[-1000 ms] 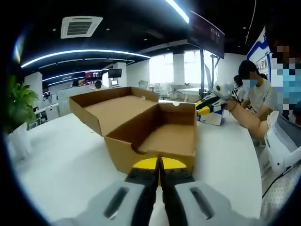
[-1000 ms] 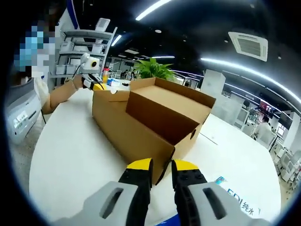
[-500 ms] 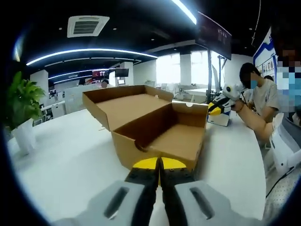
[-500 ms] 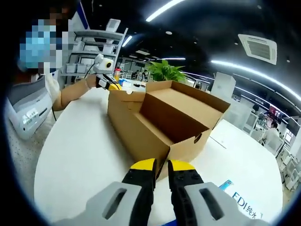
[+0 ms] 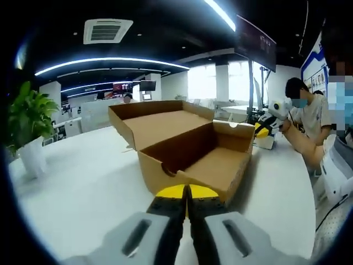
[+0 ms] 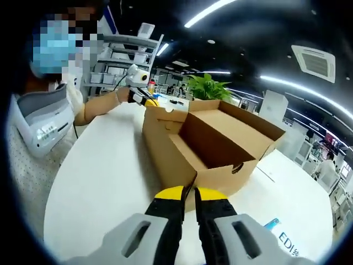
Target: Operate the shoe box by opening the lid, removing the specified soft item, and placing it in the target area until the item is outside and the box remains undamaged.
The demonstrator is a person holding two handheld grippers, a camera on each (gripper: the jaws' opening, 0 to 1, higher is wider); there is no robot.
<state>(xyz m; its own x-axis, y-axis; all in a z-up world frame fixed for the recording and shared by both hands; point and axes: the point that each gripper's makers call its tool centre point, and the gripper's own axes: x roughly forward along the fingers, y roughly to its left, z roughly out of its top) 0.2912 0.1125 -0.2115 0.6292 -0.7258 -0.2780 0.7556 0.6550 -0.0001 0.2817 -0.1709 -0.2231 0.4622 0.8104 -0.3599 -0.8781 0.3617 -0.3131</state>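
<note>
The brown box [image 5: 193,154] sits on the white table [image 5: 83,187], right in front of both my grippers, and its lid [image 5: 160,118] is flipped open. I can see the bare cardboard floor inside it. My left gripper [image 5: 187,200] has its jaws pressed together and holds nothing. My right gripper [image 6: 188,200] has its jaws almost together, with a thin gap, and holds nothing too. A green plant [image 5: 27,118] stands off to the left of my left gripper. A person [image 5: 309,113] sits past the box, to the right.
</note>
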